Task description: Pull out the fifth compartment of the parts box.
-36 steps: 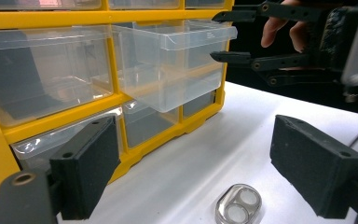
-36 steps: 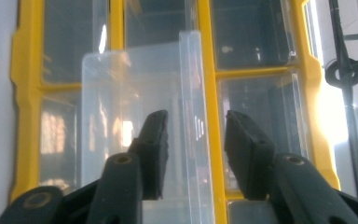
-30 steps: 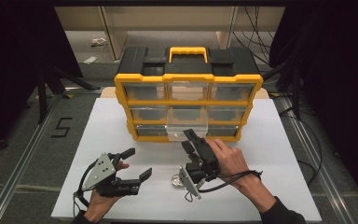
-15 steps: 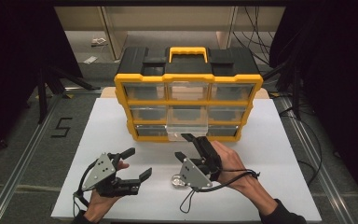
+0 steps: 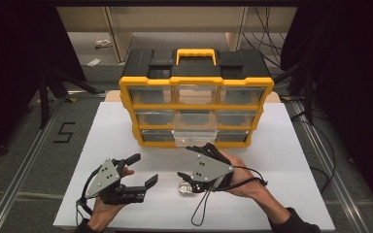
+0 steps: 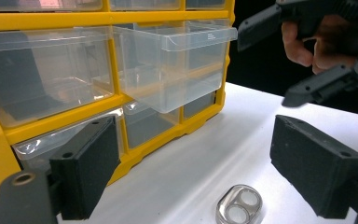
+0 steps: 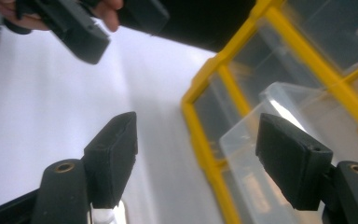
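Holding a gripper in each hand, we worked at the white bench (image 5: 291, 160) in front of the yellow and black drawer organizer (image 5: 196, 85). Our right gripper (image 5: 190, 162) hung just above a small clear glass piece (image 5: 185, 188) with 2 round holes, which lay flat on the bench near our edge, well short of the organizer. Its fingers (image 7: 112, 158) stood wide, having just been opening, and nothing sat between them; in the right gripper view they framed bare bench on one side and the organizer's yellow frame on the other. Our left gripper (image 5: 143, 170) rested low over the bench to the left of the glass piece, apart from it, and its fingers (image 6: 88, 172) were wide too, with nothing between the pads. In the left gripper view the glass piece (image 6: 239, 210) lay on the bench between and ahead of those fingers, untouched.

One clear drawer (image 5: 194, 132) in the organizer's middle column stood pulled out toward us, empty as far as we could see, while the drawers around it sat flush in the frame. The right gripper (image 6: 303, 60) appeared in the left gripper view beside that open drawer (image 6: 177, 65), not touching it.
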{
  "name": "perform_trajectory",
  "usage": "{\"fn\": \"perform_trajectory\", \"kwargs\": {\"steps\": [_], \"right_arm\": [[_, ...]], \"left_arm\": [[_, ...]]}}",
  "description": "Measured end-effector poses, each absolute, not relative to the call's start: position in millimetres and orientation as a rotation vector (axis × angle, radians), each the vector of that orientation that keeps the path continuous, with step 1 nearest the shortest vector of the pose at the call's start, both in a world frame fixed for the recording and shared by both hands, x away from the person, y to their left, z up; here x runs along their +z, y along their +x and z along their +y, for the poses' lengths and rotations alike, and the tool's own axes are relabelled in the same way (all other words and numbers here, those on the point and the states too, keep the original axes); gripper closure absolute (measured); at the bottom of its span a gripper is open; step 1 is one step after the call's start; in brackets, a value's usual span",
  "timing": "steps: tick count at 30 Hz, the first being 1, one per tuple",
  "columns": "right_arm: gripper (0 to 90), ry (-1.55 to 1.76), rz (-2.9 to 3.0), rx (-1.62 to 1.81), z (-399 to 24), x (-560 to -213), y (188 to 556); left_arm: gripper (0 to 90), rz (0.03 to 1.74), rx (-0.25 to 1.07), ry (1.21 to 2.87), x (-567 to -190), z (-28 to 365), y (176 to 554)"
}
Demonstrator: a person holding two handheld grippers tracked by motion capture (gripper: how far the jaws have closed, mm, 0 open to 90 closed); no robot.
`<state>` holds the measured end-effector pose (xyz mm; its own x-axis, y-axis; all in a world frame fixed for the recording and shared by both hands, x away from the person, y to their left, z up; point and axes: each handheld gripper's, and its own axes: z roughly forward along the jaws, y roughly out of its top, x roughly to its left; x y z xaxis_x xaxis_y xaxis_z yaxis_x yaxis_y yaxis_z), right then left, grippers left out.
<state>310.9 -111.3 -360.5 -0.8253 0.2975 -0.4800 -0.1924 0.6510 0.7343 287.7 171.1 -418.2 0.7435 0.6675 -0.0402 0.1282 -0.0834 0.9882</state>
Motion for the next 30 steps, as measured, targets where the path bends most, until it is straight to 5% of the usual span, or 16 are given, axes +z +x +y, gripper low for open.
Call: {"fn": "perform_trajectory", "kwargs": {"steps": [30], "right_arm": [[24.2,0.175,2.619,1.042,-111,-391,333]], "left_arm": [[15.0,0.651,0.506,1.616,-418,171,287]]}}
